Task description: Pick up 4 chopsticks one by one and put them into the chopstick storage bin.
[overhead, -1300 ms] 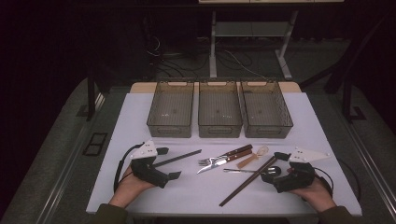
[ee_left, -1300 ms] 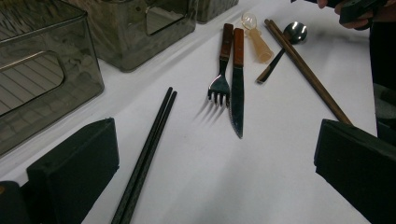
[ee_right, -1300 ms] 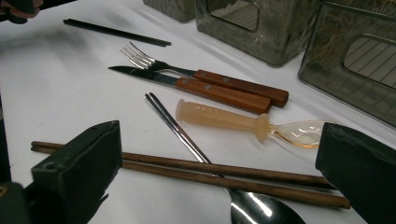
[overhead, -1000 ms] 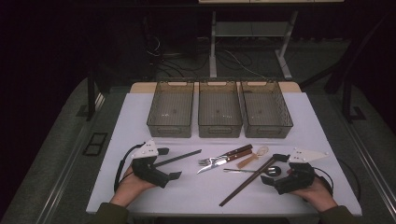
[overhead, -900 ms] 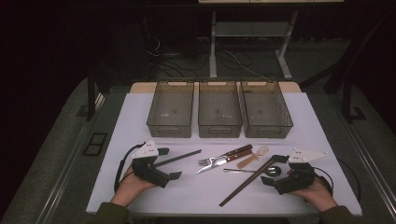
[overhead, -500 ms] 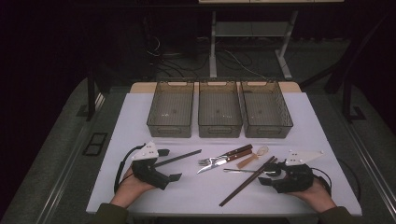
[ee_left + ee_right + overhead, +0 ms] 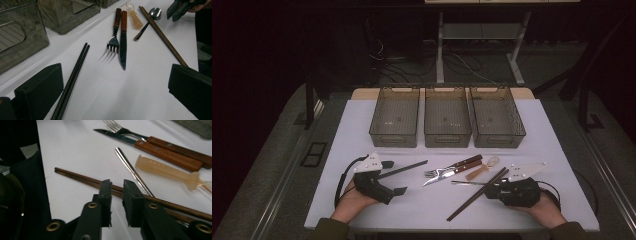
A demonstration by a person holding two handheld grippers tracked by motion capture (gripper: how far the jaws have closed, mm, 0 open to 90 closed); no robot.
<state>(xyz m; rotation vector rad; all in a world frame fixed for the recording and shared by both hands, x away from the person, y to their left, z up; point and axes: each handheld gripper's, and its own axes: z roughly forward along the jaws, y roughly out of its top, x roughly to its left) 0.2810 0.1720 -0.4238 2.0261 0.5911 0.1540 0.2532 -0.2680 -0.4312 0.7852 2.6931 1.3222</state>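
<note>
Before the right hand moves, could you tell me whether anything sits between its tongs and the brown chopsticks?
Nothing visible does. The right tongs hang just over the brown chopsticks, slightly parted. A metal spoon lies across them close by.

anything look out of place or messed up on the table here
Nothing stands out. The three bins sit in a straight row, empty and upright. The fork, knife, spoons and both chopstick pairs lie flat on the white table, loosely scattered, with no spill or damage.

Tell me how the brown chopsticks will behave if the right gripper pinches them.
The brown chopsticks look thin, stiff and light. They lie as a loose pair, so one may slip free. Gripped near one end by the right gripper, whose jaws stand nearly closed, they would likely tilt.
</note>
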